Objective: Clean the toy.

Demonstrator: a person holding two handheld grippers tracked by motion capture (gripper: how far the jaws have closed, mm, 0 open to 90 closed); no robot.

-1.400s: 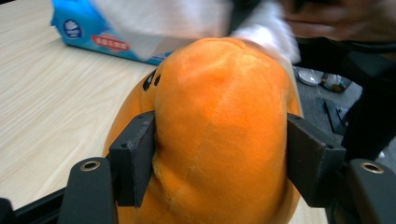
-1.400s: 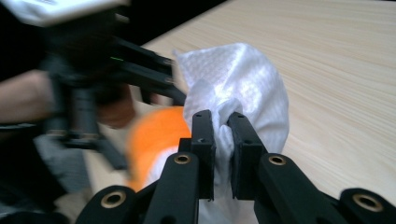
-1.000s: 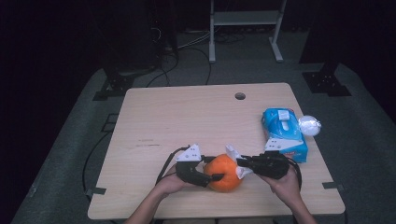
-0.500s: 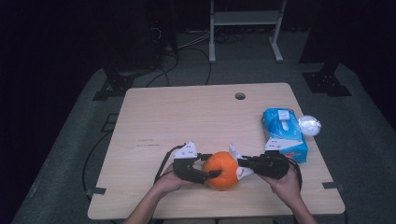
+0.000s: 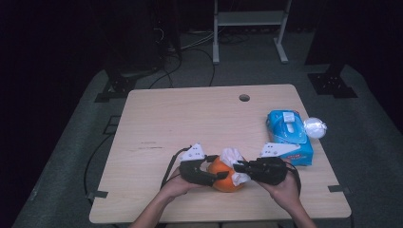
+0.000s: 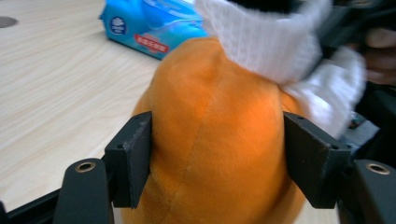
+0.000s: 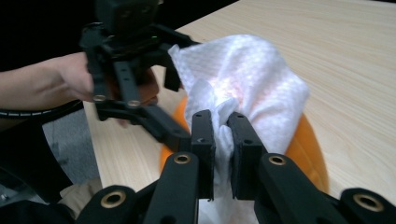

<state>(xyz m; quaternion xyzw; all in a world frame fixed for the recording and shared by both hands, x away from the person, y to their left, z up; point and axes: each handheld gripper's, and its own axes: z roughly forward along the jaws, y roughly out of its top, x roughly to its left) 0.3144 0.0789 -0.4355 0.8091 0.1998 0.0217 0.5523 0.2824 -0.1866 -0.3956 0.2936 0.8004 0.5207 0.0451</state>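
Left gripper (image 5: 216,176): we see its jaws part-open around the round orange plush toy (image 5: 225,174), one black pad (image 6: 133,156) on each flank, touching the fabric; they have just been opening a little with the toy between them.
Right gripper (image 5: 240,167): we see its jaws closed tight on a fold of the white textured wipe (image 5: 233,157), pads (image 7: 204,140) pinching it.
Orange plush toy: near the table's front edge, between our two hands.
White wipe: draped over the toy's top, touching it.
Light wooden table (image 5: 190,118): bears the toy.
Blue wipe packet (image 5: 289,137): well apart, by the right edge.
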